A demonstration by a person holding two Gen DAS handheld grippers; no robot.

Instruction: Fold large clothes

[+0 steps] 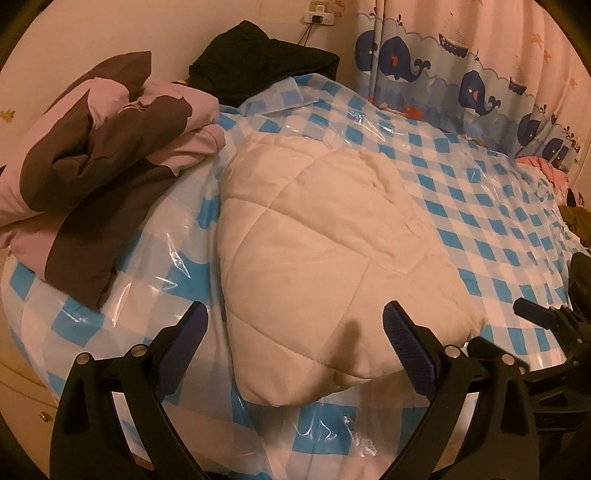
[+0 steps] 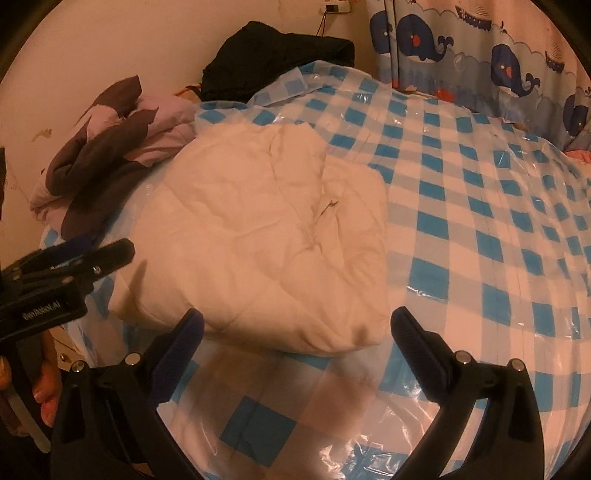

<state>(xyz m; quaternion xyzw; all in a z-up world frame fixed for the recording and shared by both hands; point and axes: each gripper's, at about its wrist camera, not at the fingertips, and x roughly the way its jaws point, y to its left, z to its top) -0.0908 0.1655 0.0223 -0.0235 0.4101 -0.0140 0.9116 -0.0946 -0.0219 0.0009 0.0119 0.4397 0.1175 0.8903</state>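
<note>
Jaws on both grippers, left gripper and right gripper, gape wide, holding nothing. White quilted coat looks folded; next, probably grab another from the pile.

Blue-white checked plastic sheet covers bed. Whale-print curtain at 1 o'clock. White wall socket w/ plug at 12, cord hanging down cream wall.
</note>
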